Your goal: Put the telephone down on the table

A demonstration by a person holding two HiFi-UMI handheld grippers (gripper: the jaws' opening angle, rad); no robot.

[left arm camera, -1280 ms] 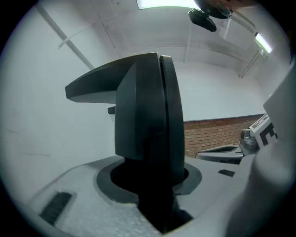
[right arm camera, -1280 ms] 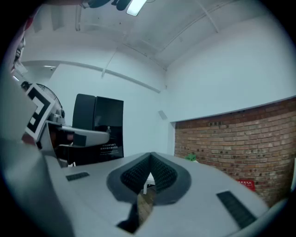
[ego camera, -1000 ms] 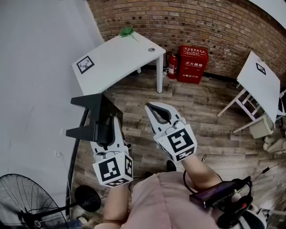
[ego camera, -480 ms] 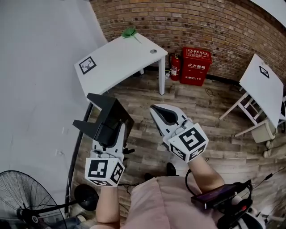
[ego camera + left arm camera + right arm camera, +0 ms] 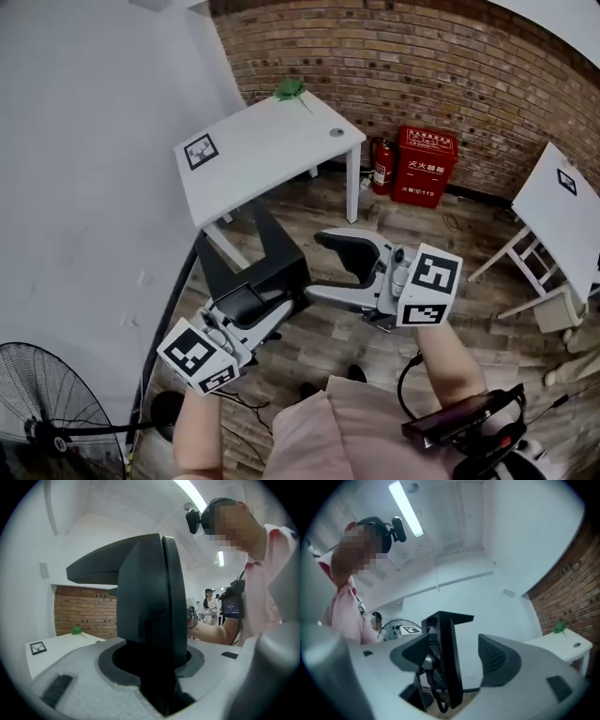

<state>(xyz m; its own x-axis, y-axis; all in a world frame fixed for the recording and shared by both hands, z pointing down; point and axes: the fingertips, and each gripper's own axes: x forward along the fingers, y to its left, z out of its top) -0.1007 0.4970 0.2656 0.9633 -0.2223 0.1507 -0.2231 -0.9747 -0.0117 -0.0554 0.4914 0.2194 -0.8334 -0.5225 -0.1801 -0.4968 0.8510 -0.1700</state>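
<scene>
The telephone is a black handset, held above the wooden floor by my left gripper, which is shut on its lower part. In the left gripper view the telephone rises straight from between the pads of the left gripper. My right gripper points left at the handset and its jaws are opening. In the right gripper view the telephone stands between the two fingers of the right gripper, and the pads are clear of it. The white table stands beyond, by the wall.
A green toy lies at the table's far corner. A red box and a fire extinguisher stand against the brick wall. A second white table is at the right, a fan at the lower left.
The left gripper swung right with the handset and tilted it. The right gripper turned to point left at the handset, and its jaws went from shut to wide apart.
</scene>
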